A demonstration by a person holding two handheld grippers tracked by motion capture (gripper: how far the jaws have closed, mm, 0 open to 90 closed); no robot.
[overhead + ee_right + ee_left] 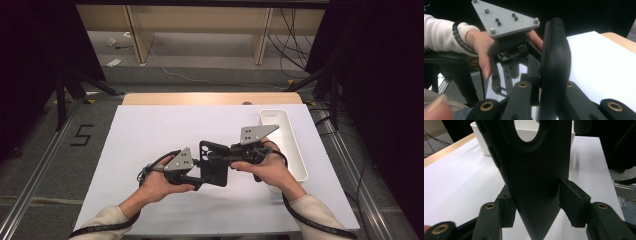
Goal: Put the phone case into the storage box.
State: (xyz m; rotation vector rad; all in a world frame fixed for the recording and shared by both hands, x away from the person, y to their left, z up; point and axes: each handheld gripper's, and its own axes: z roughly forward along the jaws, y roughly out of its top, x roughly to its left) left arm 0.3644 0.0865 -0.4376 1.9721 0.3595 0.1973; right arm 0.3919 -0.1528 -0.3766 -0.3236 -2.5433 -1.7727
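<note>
Desk (150,150), white top. White bin (295,150) sits at its 3 o'clock edge, nothing visible inside it.

Black phone case (215,162) is held up over the desk centre, between the two hands, just at 9 o'clock of the bin. It is thin and flat, with a camera cutout at the far end. In the high view its long axis runs roughly 12-to-6, cutout end toward 12, plain end toward the person. In the left gripper view it rises upright away from the camera, cutout on top (527,131).

Right tongs (231,154) come in from 3 o'clock and are pressed together on the case's thin edge; the right gripper view shows the case edge-on (555,65) pinched between both pads. Firm hold, as far as I can judge.

Left tongs (200,177) come in from 8 o'clock at the lower end. Pads (574,205) stand on either side of the case; the right one looks at or almost at the edge, the left one is half hidden behind it. Contact not clear, so I read them as partly spread, not yet pinching.

Step in hand, my judgement: taking a second grip on the case.
- Keep the right tongs clamped and still.
- Centre the left pads on both long edges, clear of the cutout.
- Close squarely; a skewed squeeze could twist or pop the soft case out.
</note>
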